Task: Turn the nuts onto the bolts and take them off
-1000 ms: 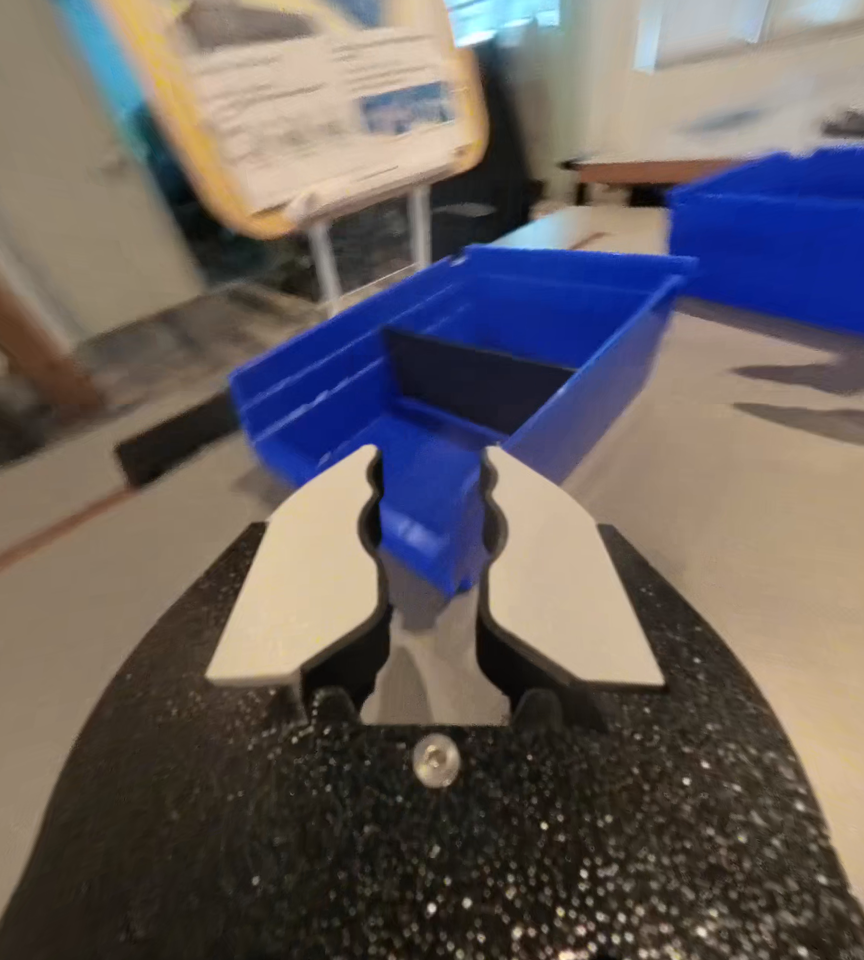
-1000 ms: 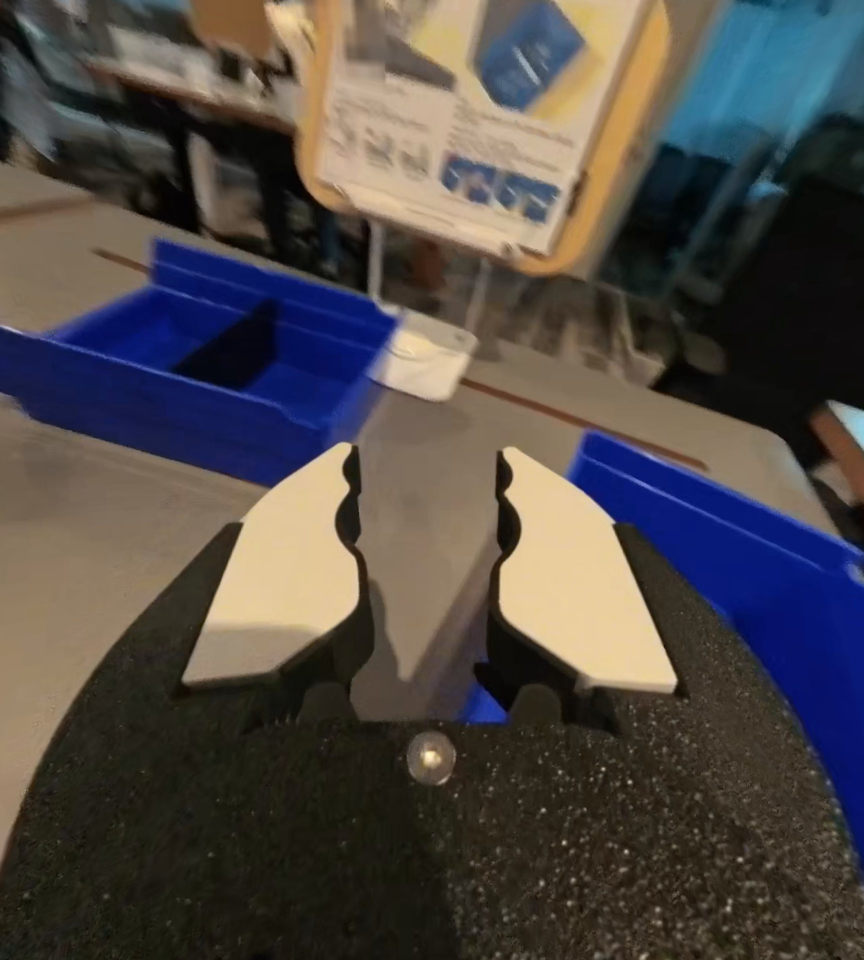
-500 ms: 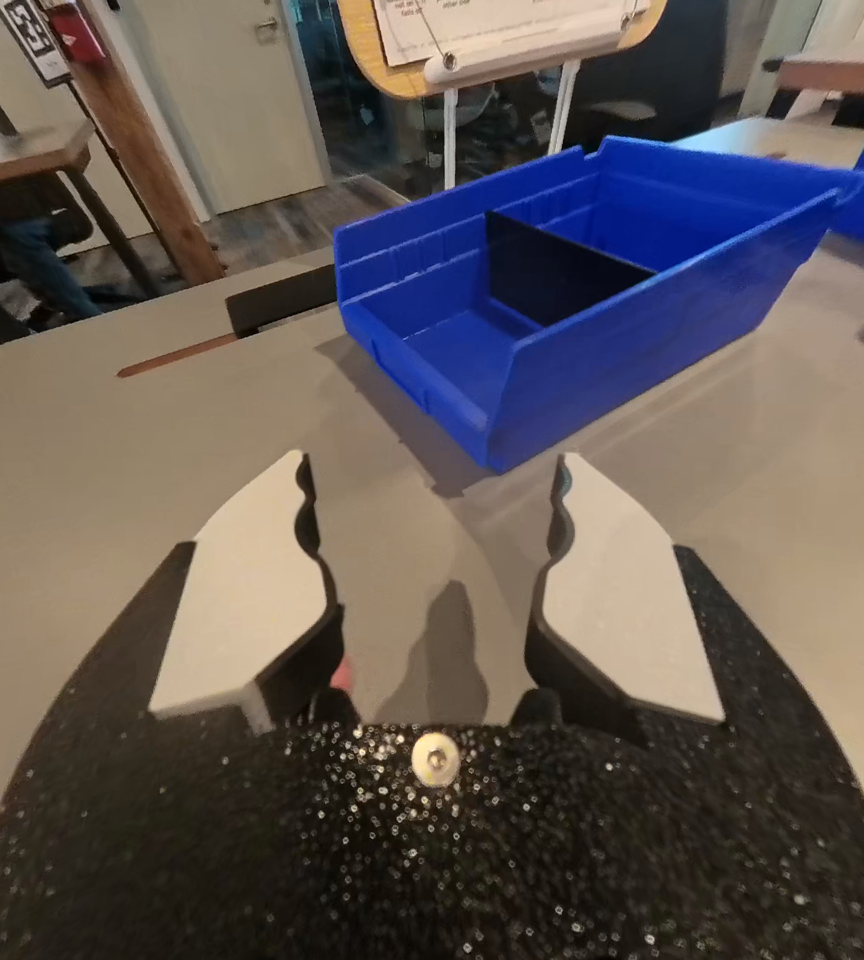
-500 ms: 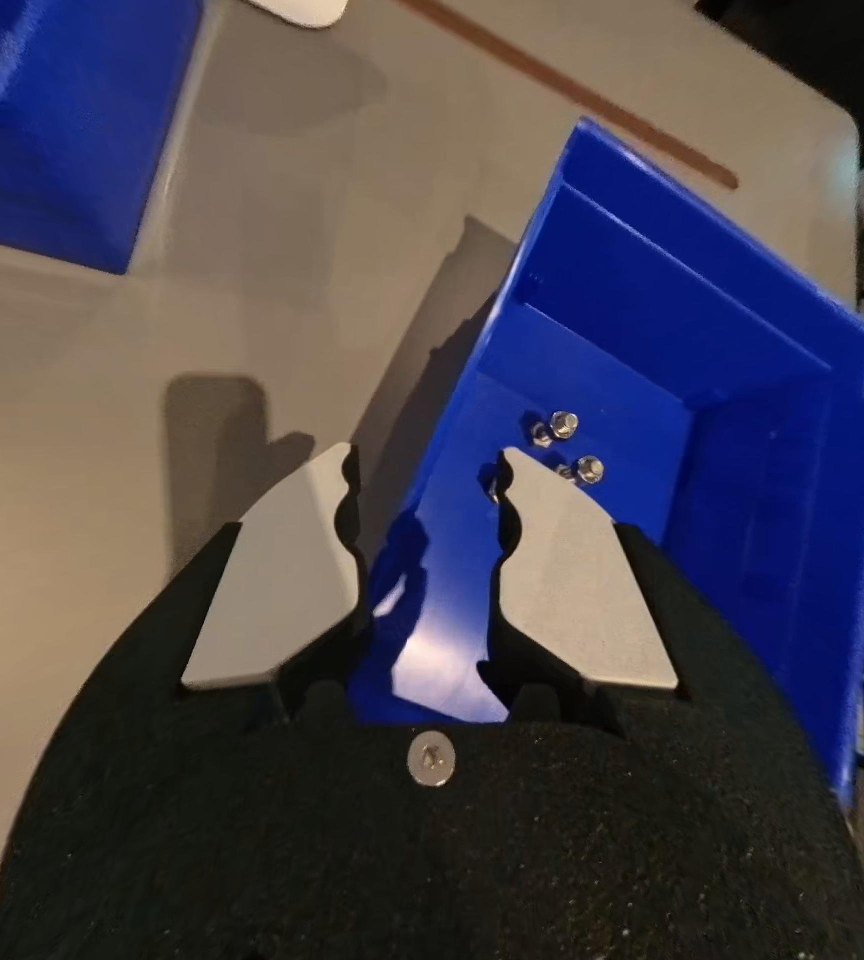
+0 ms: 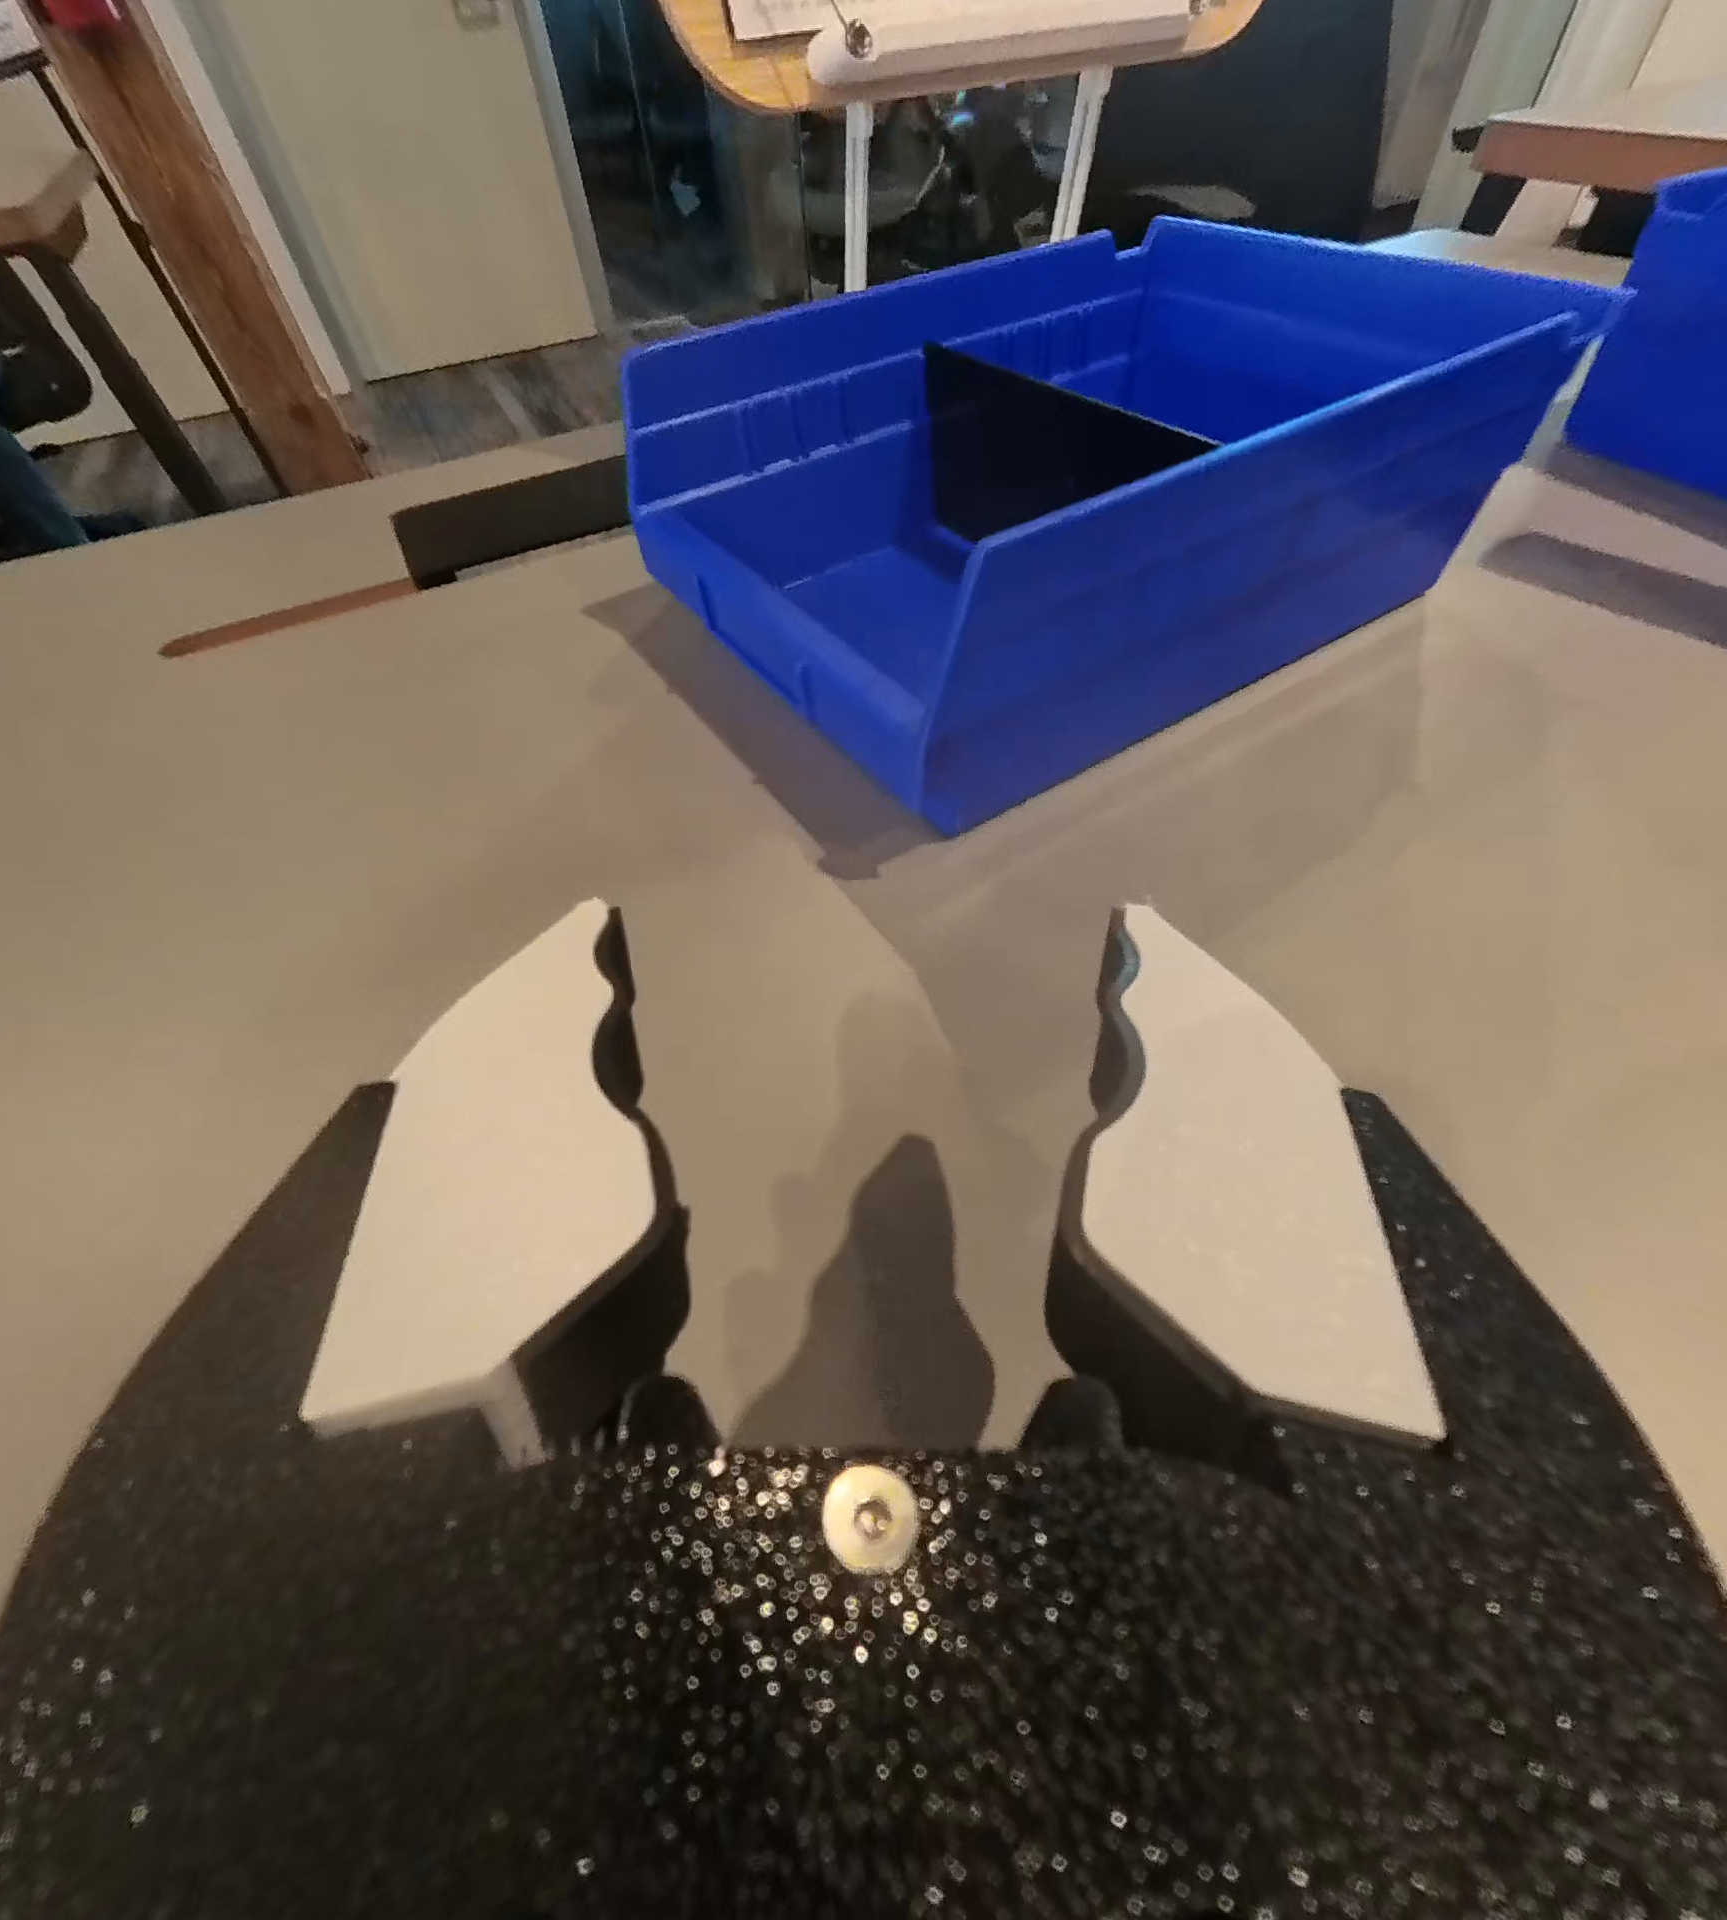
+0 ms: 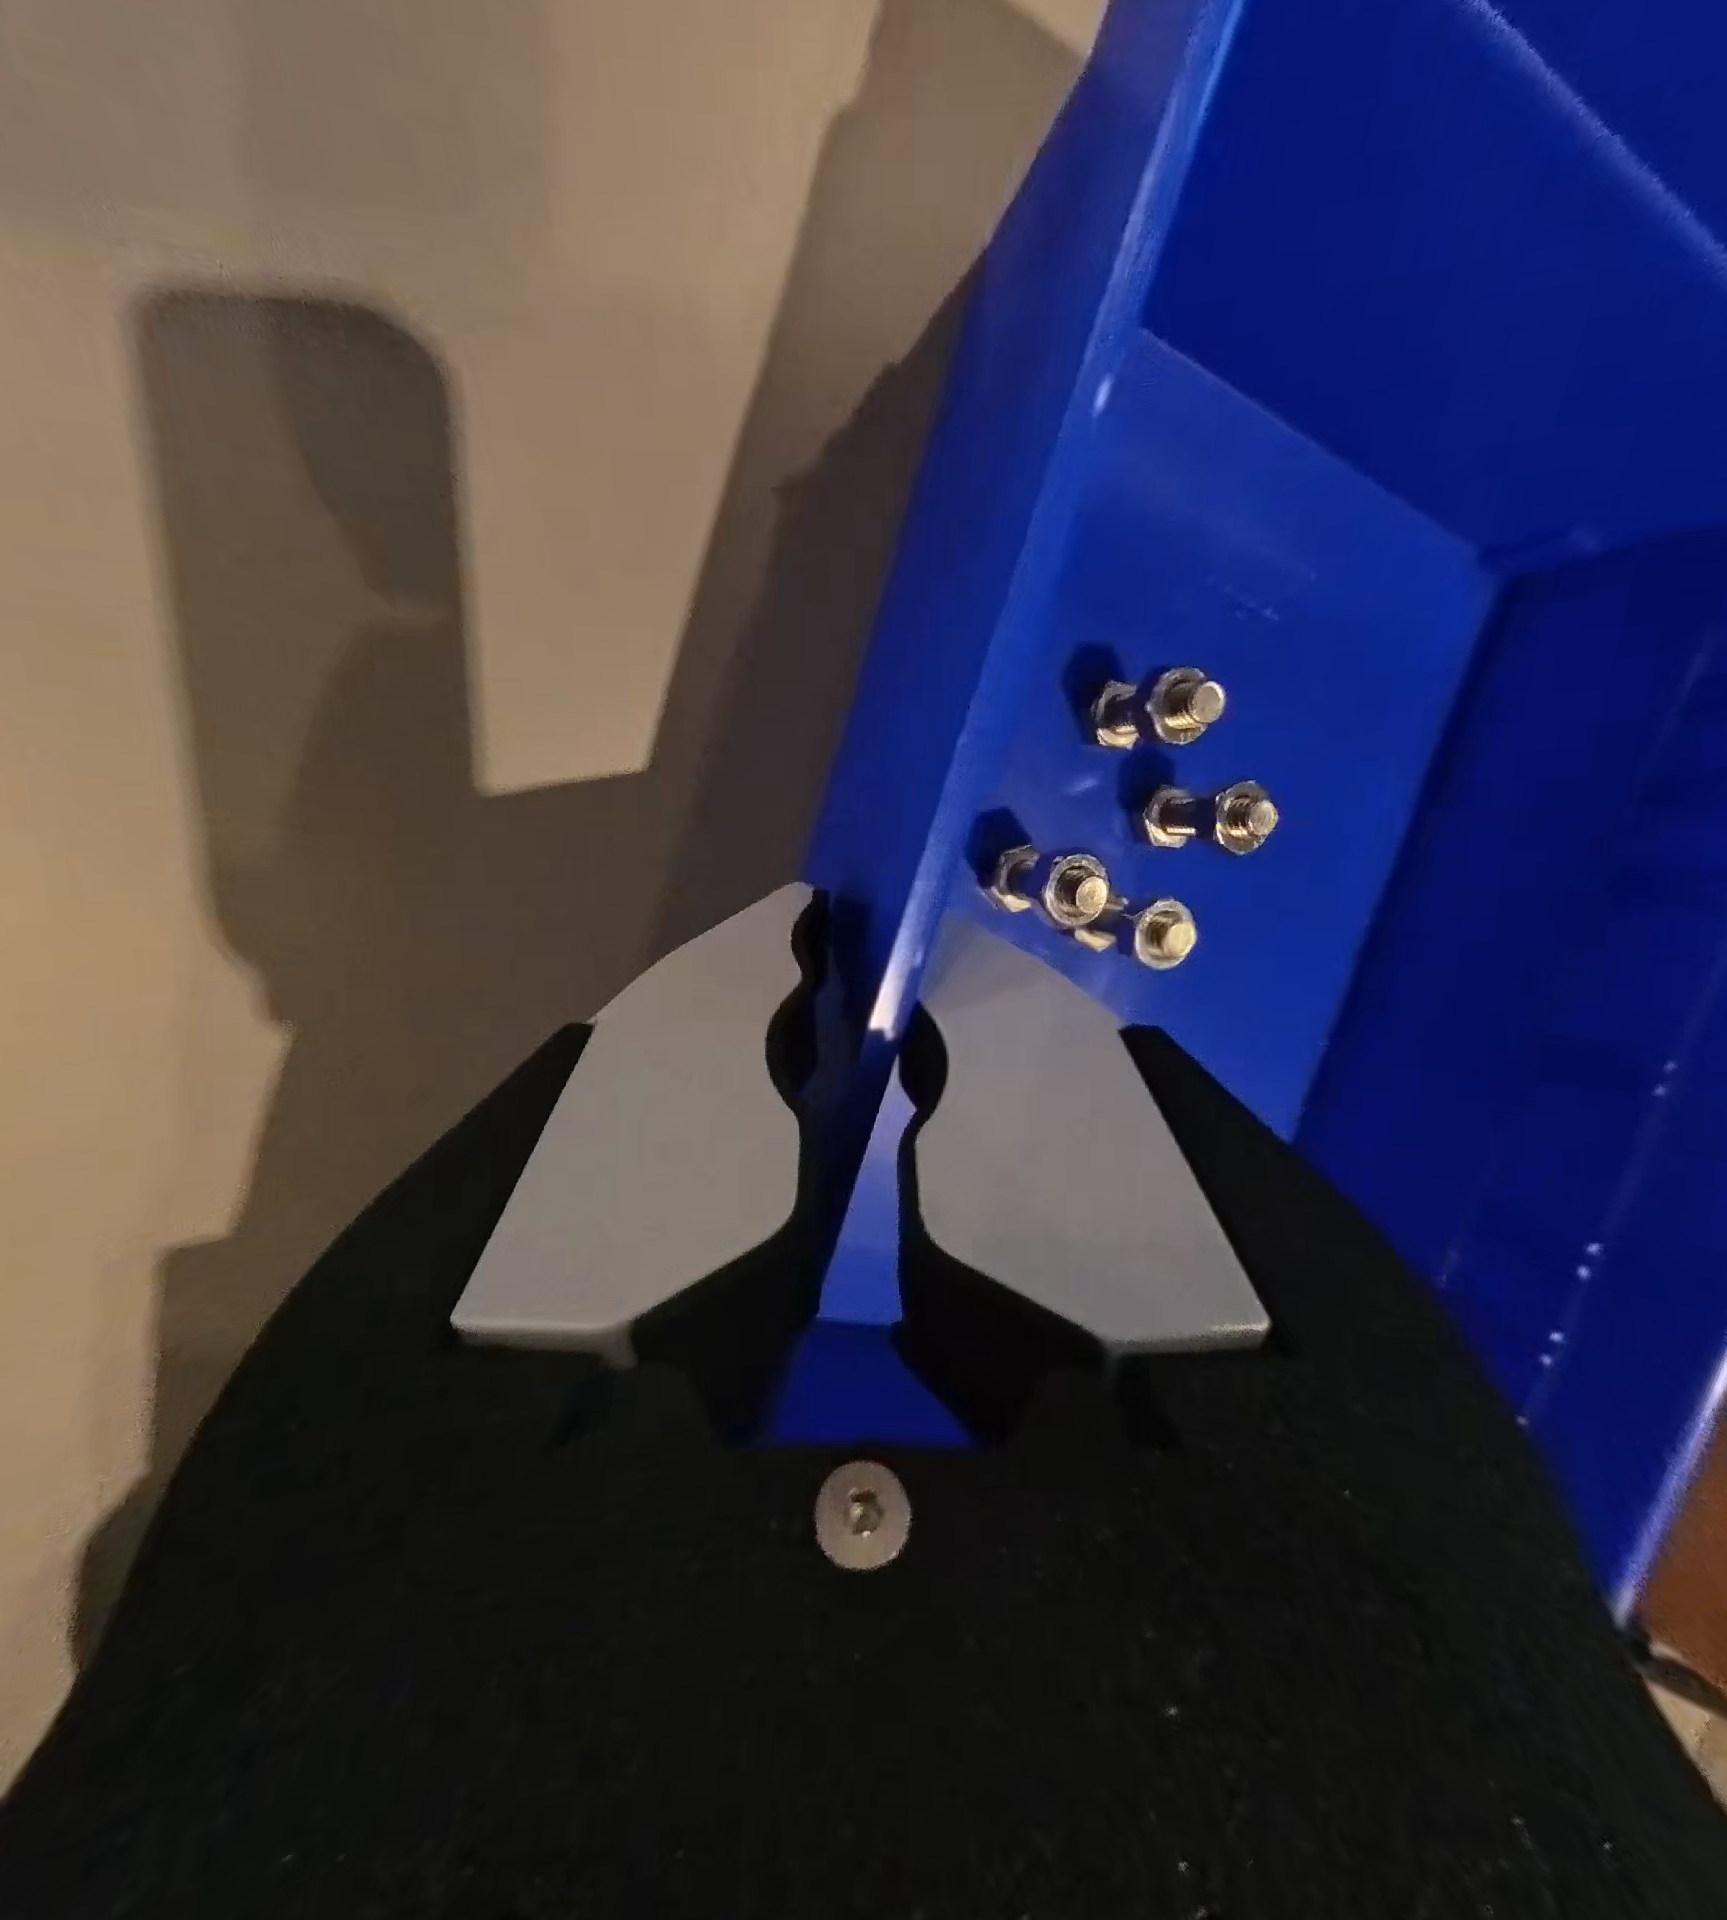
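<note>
The 4 bolts (image 6: 1139, 821), nuts threaded on, lie on the floor of the blue bin (image 6: 1358, 436), now closer than 0.5 s ago; the right hand-held gripper (image 6: 864, 945) has clenched on the bin's near wall; the left hand-held gripper (image 5: 864, 920) stays released above the bench (image 5: 215, 831), the divided bin (image 5: 1202, 623) slightly farther.

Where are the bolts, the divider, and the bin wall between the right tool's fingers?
bolts (image 6: 1160, 707): right wrist view, on the top bolt's nut, lying in the bin.
divider (image 5: 1035, 447): left wrist view, middle of the black panel.
bin wall (image 6: 1004, 520): right wrist view, wall's top edge.
</note>
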The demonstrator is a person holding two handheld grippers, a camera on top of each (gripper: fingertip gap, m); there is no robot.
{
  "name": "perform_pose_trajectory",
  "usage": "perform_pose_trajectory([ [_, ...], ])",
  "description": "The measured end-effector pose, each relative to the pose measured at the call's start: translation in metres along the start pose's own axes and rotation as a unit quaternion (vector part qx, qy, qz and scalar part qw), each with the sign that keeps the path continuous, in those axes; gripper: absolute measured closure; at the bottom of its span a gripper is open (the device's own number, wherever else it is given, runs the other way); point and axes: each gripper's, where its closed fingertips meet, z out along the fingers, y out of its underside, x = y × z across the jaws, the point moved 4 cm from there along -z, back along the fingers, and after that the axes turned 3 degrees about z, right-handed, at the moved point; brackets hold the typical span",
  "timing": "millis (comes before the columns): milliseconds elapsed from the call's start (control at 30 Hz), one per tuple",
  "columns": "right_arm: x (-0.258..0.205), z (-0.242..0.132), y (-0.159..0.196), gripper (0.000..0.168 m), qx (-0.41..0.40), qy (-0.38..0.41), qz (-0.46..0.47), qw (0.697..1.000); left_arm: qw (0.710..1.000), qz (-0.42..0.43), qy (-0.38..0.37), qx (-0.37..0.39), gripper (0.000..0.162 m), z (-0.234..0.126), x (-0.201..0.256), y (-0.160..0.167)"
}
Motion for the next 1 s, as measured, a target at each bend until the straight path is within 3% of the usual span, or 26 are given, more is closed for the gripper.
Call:
perform_pose_trajectory([
  [367, -0.075, -0.063, 0.093, 0.159, 0.048, -0.069, -0.164, 0.983, 0.999, 0.019, 0.032, 0.01, 0.078, -0.001, 0.015, -0.001],
  [600, -0.144, -0.102, 0.126, 0.157, 0.092, -0.116, -0.296, 0.944, 0.999, 0.042, 0.013, 0.009, 0.076, -0.018, 0.007, -0.006],
  [767, -0.187, -0.123, 0.13, 0.157, 0.123, -0.167, -0.394, 0.895, 0.998, 0.055, -0.033, 0.018, 0.077, -0.047, -0.009, -0.012],
  [1000, -0.248, -0.144, 0.133, 0.157, 0.177, -0.227, -0.529, 0.799, 0.995, 0.044, -0.09, 0.025, 0.077, -0.092, -0.028, -0.007],
])
